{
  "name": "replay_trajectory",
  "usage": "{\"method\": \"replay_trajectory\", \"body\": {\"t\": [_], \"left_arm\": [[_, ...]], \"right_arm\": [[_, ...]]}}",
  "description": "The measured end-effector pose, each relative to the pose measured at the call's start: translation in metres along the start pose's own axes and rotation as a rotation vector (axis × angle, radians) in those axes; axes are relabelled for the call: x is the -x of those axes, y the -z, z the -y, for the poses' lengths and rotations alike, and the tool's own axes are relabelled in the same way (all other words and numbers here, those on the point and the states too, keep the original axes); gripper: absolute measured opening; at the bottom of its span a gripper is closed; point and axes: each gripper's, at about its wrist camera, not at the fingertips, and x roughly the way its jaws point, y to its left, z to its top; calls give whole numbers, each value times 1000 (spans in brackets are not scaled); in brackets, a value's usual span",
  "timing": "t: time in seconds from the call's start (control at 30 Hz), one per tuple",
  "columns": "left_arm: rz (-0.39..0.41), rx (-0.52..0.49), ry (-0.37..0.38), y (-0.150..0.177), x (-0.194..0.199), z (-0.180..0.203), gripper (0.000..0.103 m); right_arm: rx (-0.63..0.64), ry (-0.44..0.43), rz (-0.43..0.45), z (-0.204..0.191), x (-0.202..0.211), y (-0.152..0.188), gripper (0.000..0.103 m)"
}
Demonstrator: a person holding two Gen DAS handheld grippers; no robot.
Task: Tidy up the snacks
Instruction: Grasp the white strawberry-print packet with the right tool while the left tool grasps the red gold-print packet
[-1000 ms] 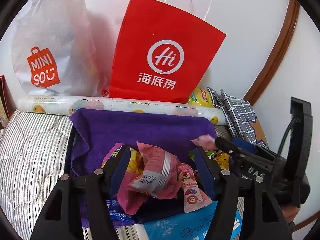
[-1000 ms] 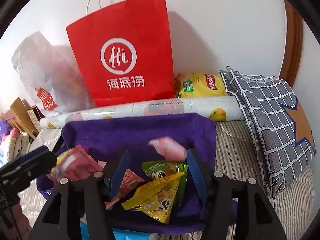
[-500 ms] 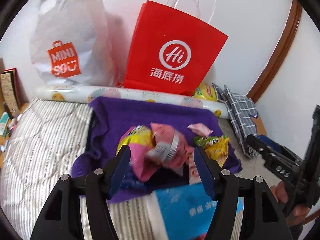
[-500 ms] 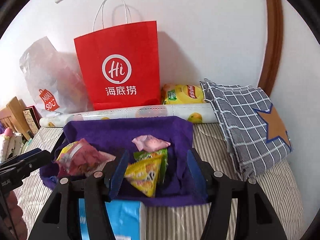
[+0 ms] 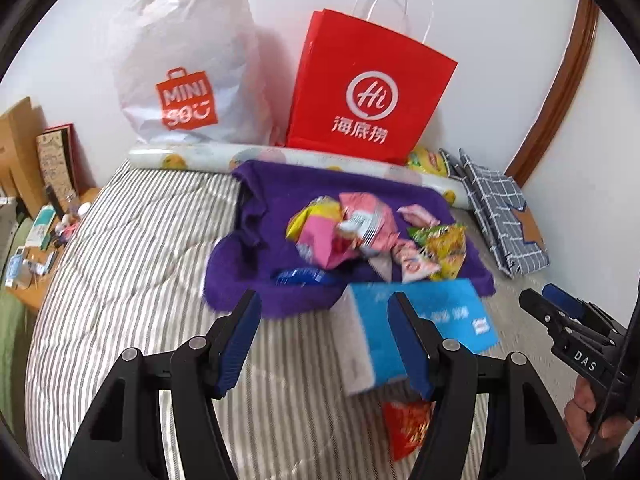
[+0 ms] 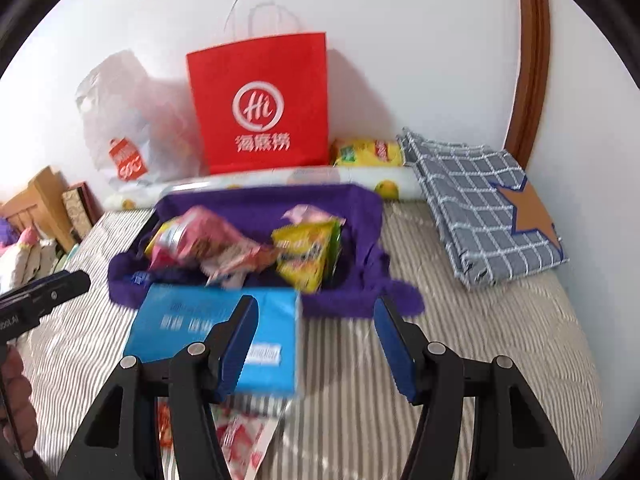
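- My left gripper (image 5: 324, 334) stands with jaws apart, nothing between the pads, above the striped bedcover (image 5: 132, 280).
- My right gripper (image 6: 314, 340) likewise has jaws apart and holds nothing; its left finger overlaps the blue box (image 6: 216, 332) in view, contact not confirmed.
- A red snack packet (image 5: 406, 426) lies on the bedcover, nearer to me than the blue box.
- Beyond the box, the purple cloth (image 6: 260, 204) carries the snack pile: pink packet (image 6: 200, 240), yellow-green packet (image 6: 306, 254), small pink packet (image 6: 306, 214).
- Behind the cloth lies a printed roll (image 5: 192, 158); against the wall stand a red paper bag (image 6: 260, 100), a white Miniso bag (image 5: 184, 68) and a yellow chip bag (image 6: 366, 152).
- A folded checked cloth (image 6: 484, 208) lies at right.
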Motion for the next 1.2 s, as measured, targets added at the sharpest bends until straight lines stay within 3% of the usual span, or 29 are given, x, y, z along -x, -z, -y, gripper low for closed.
{"method": "replay_trajectory", "body": {"t": [0.4,0.7,0.93,1.2], "left_arm": [[-42,30,4,42,5,-15,65],[-52,26,-12,60,6,-22,65],[-63,30,1,65,3,-21,65],[-82,4,6,70,-4,-10,65]], "right_arm": [[8,-80,-100,-32,-12,58,58],[-70,-147,-168,-38,-35,78,58],[-79,-137,-142,-40,-37,87,68],[-96,-213,-164,-30,-39,87,69]]}}
